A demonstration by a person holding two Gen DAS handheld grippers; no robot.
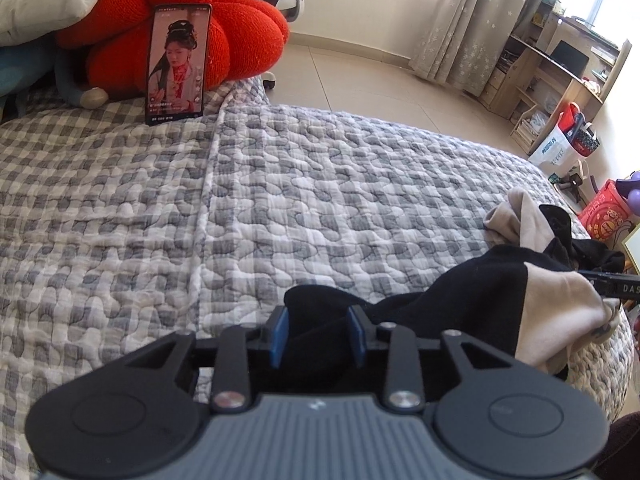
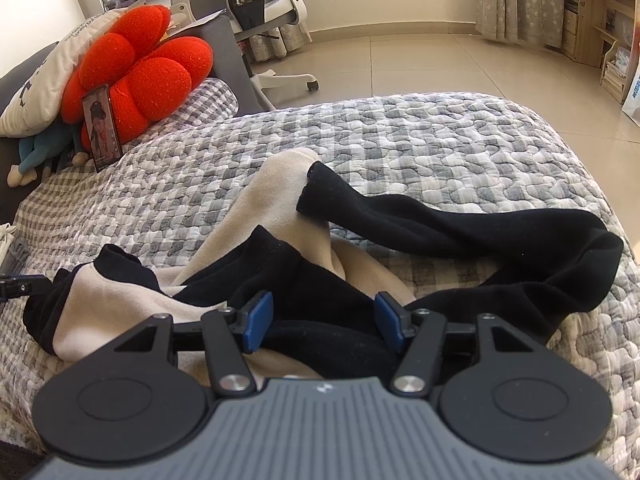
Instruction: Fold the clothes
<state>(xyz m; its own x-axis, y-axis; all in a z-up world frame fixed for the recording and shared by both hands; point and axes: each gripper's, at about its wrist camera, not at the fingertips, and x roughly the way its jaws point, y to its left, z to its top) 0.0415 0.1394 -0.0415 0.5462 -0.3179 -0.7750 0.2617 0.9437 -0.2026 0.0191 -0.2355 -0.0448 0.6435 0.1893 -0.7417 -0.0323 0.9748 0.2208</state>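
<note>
On checked quilt (image 2: 440,140): black-beige garment (image 2: 460,236) lengthwise left-right; left tongs (image 1: 320,332), right tongs (image 2: 324,320) spread.

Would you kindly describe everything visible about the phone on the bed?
The phone is a slim, dark-framed smartphone standing upright on its short edge on the grey checked quilt, leaning back against the red knitted cushion. Its screen is lit, showing a person in traditional costume with small text beneath. Neither gripper is near it; only the quilt and the cushion seem to touch it.
</note>
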